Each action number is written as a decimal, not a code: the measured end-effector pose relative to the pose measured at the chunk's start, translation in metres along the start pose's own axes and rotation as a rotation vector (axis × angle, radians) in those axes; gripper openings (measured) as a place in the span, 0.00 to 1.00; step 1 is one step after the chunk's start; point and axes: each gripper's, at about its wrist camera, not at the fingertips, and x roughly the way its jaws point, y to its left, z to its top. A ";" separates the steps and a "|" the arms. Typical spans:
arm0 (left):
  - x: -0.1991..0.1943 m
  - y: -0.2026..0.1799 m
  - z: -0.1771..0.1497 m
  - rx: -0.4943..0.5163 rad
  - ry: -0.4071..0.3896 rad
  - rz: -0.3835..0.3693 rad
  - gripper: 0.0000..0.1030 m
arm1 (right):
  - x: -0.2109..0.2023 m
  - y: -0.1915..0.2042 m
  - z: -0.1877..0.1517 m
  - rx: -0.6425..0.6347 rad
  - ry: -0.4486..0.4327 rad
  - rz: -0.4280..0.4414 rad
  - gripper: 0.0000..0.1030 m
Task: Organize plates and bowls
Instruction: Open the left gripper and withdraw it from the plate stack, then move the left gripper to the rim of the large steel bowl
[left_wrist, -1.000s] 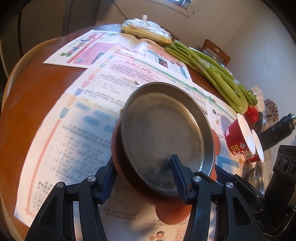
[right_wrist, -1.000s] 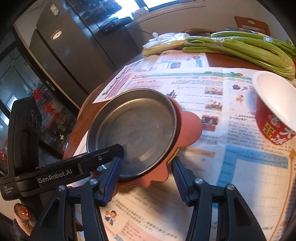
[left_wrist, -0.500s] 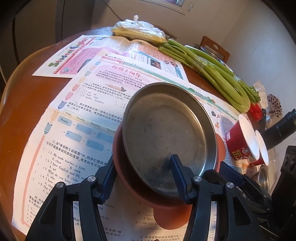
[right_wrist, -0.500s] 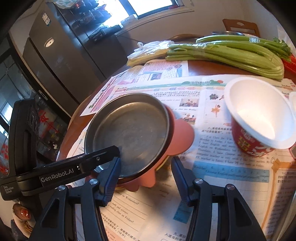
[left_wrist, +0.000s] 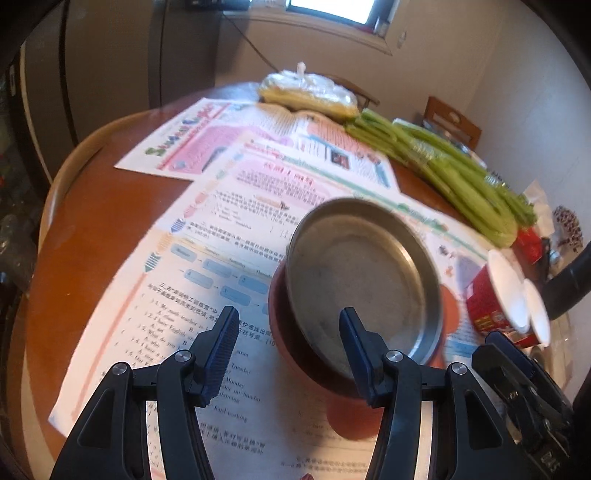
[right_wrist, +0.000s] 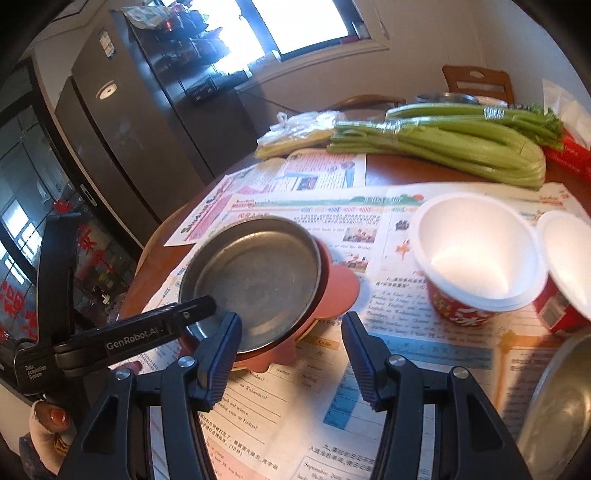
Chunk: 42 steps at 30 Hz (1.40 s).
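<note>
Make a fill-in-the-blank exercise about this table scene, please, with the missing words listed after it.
1. The metal plate sits on top of a ____ coloured dish.
2. The two red cups are ____ inside.
3. Between the fingers of the right gripper there is ____.
4. The celery lies on the ____ side of the table.

Missing words: terracotta; white; nothing; far

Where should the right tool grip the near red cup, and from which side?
Grip the red cup across its flared white rim, coming from above: it stands upright and open. One finger could go inside, one outside on the near wall. The side toward the second cup looks too tight, since the rims nearly touch.
</note>
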 end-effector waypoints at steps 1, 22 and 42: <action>-0.006 0.000 0.000 -0.003 -0.014 -0.002 0.57 | -0.004 -0.001 0.001 -0.002 -0.011 -0.006 0.55; -0.049 -0.083 -0.022 0.121 -0.103 -0.064 0.57 | -0.099 -0.032 0.005 -0.028 -0.240 -0.123 0.58; -0.104 -0.186 -0.044 0.325 -0.109 -0.182 0.57 | -0.184 -0.065 -0.002 0.017 -0.334 -0.237 0.60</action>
